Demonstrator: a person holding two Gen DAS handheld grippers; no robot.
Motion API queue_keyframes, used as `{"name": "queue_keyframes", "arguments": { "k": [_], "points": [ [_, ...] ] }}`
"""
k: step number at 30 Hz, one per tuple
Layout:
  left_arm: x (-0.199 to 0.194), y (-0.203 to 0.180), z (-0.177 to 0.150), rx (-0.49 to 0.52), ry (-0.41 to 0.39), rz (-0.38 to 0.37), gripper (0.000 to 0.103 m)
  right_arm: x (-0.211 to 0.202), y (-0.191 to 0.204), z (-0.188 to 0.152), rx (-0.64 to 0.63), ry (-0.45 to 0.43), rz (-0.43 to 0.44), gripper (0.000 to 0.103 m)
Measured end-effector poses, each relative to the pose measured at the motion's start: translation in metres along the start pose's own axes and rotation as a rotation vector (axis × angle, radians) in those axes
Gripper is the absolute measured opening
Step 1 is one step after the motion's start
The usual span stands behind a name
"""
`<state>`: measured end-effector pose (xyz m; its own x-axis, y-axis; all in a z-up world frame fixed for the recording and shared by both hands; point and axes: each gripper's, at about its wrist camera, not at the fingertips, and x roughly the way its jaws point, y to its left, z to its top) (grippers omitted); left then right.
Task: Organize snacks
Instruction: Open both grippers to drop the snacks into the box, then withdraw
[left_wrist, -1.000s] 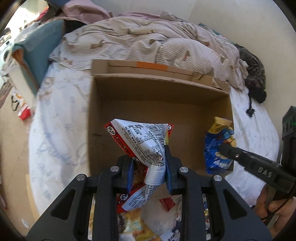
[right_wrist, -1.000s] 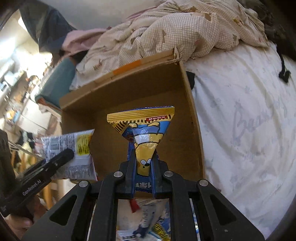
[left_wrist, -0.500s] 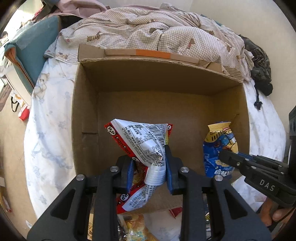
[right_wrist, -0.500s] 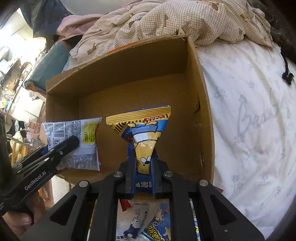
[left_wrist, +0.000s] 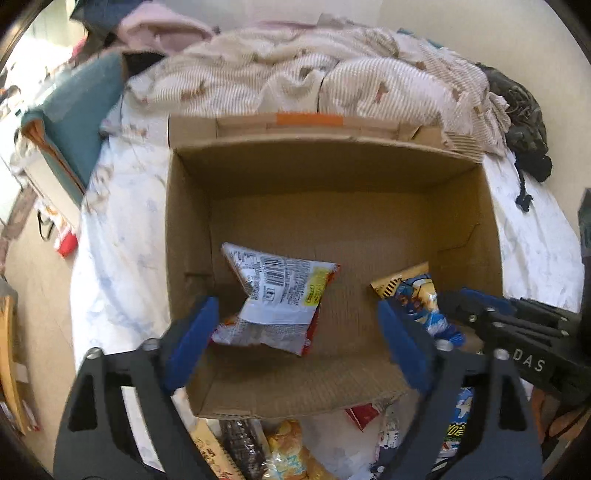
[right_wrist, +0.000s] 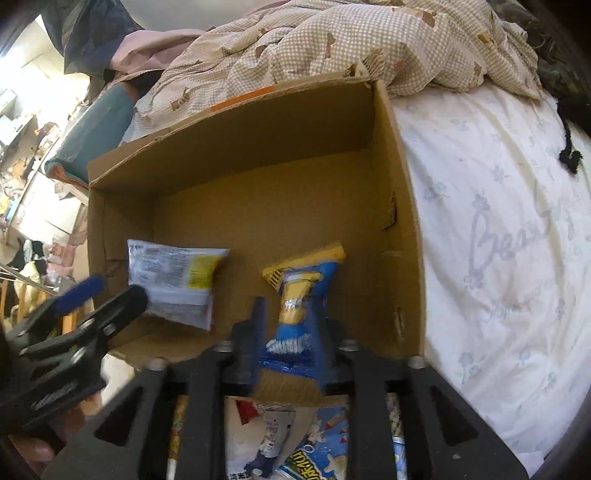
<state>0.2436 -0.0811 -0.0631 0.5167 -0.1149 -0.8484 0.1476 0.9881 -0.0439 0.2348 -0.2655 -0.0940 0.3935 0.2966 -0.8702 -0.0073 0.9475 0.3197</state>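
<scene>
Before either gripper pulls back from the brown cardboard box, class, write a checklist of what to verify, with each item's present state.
1. Left gripper jaws clear of the white-and-red snack packet: ok, they have just been opening, and the packet sits free between them.
2. Right gripper released the blue-and-yellow snack packet: cannot tell, its jaws have just been opening, with the packet close between the pads.
3. Both packets inside the brown cardboard box: ok.
4. Packets lying flat: cannot tell.
5. More snacks waiting outside the box: ok.
</scene>
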Motion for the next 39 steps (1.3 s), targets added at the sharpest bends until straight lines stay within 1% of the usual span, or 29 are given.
{"name": "queue_keyframes", "arguments": {
  "k": [1,2,4,8,14,15,17,20,23,25,30,33,36,39],
  "points": [
    [-0.003,-0.002,0.0,0.015,-0.009,0.004,0.088,-0.001,-0.001,0.0,0.01,-0.007,0.009,0.058],
    [-0.005,-0.003,0.0,0.029,-0.014,0.011,0.088,-0.004,-0.003,0.0,0.023,-0.02,0.021,0.063],
    [-0.007,-0.004,0.0,0.038,-0.022,0.02,0.088,-0.006,-0.004,0.001,0.026,-0.033,0.02,0.063],
    [-0.009,-0.001,0.0,0.022,-0.026,0.021,0.088,-0.008,-0.006,0.002,0.037,-0.035,0.031,0.063],
    [-0.016,0.003,0.0,-0.001,-0.053,0.01,0.088,-0.013,-0.003,0.002,0.03,-0.054,0.053,0.064],
    [-0.018,0.003,-0.001,-0.001,-0.06,0.009,0.088,-0.015,-0.002,0.003,0.031,-0.061,0.061,0.065],
    [-0.023,0.005,-0.001,-0.004,-0.077,0.004,0.088,-0.019,-0.002,0.003,0.037,-0.081,0.074,0.075],
    [-0.032,0.007,-0.001,-0.008,-0.102,0.002,0.088,-0.026,-0.002,0.003,0.049,-0.104,0.091,0.082],
    [-0.041,0.008,-0.004,0.005,-0.121,0.026,0.088,-0.031,-0.001,0.001,0.051,-0.116,0.095,0.085],
    [-0.046,0.01,-0.005,-0.003,-0.128,0.029,0.088,-0.033,-0.001,-0.002,0.06,-0.119,0.097,0.087],
    [-0.06,0.018,-0.006,-0.024,-0.154,0.043,0.088,-0.04,-0.001,-0.005,0.071,-0.134,0.11,0.087],
    [-0.074,0.027,-0.009,-0.055,-0.182,0.011,0.089,-0.053,-0.003,-0.009,0.069,-0.158,0.101,0.087],
    [-0.087,0.036,-0.014,-0.078,-0.207,0.032,0.089,-0.067,-0.004,-0.012,0.048,-0.182,0.079,0.087],
    [-0.096,0.048,-0.021,-0.113,-0.212,0.052,0.09,-0.077,-0.009,-0.018,0.065,-0.2,0.084,0.087]
  ]
}}
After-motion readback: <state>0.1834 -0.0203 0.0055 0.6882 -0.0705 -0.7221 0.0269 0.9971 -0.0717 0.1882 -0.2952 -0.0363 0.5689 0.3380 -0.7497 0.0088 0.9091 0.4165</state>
